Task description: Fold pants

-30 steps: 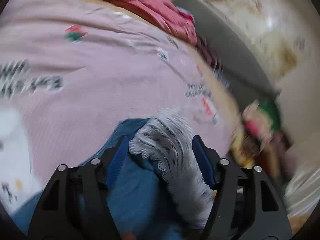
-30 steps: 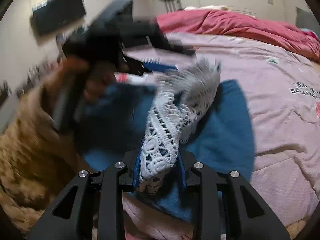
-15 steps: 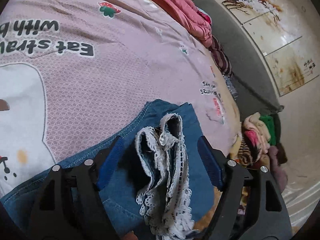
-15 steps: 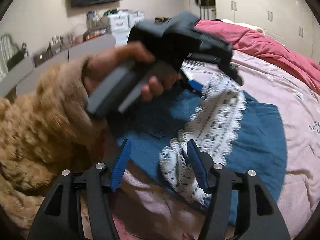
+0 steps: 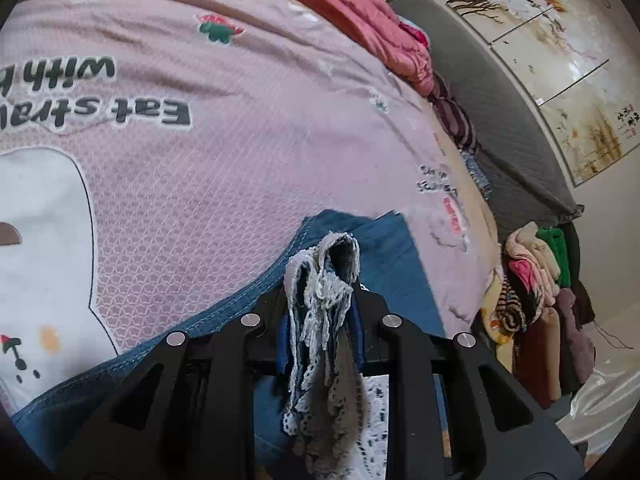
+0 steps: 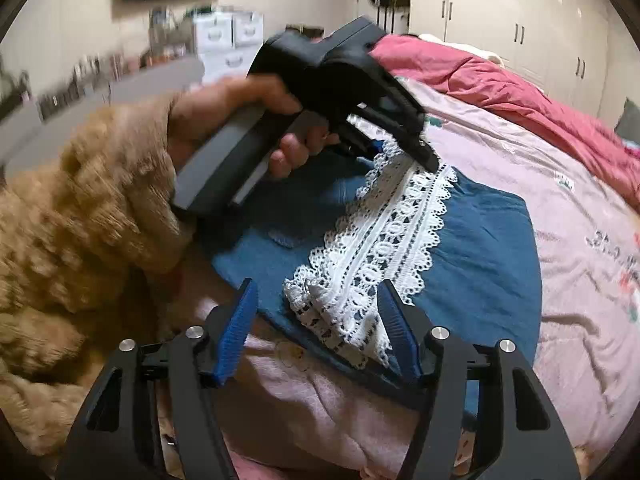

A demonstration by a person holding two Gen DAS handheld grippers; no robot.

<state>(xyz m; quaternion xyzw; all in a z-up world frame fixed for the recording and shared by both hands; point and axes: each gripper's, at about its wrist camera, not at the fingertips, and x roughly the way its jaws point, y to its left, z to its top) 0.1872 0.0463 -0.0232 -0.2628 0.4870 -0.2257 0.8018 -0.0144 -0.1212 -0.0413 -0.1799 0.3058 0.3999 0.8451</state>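
Note:
Blue denim pants point(image 6: 484, 248) with a white lace hem point(image 6: 384, 240) lie folded on the pink bedspread. In the left wrist view my left gripper point(image 5: 320, 304) has its jaws closing, and the blue pads press a bunched end of the lace hem point(image 5: 328, 264) with blue cloth point(image 5: 384, 264) beyond. The right wrist view shows that same left gripper point(image 6: 400, 148), held in a hand point(image 6: 224, 120), pinching the lace's far end. My right gripper point(image 6: 316, 312) stands over the near end of the lace. Its jaws are closing slightly with the lace between them, not pressed.
The pink printed bedspread point(image 5: 200, 184) stretches away on all sides. A red quilt point(image 5: 340, 4) lies bunched at the far edge, by a grey headboard point(image 5: 500, 120). A pile of clothes point(image 5: 532, 280) sits beside the bed. A fuzzy tan sleeve point(image 6: 80, 208) fills the left of the right wrist view.
My left jaws have closed onto the bunched lace hem. My right jaws, shut on the lace a second ago, have opened and let it drop onto the pants.

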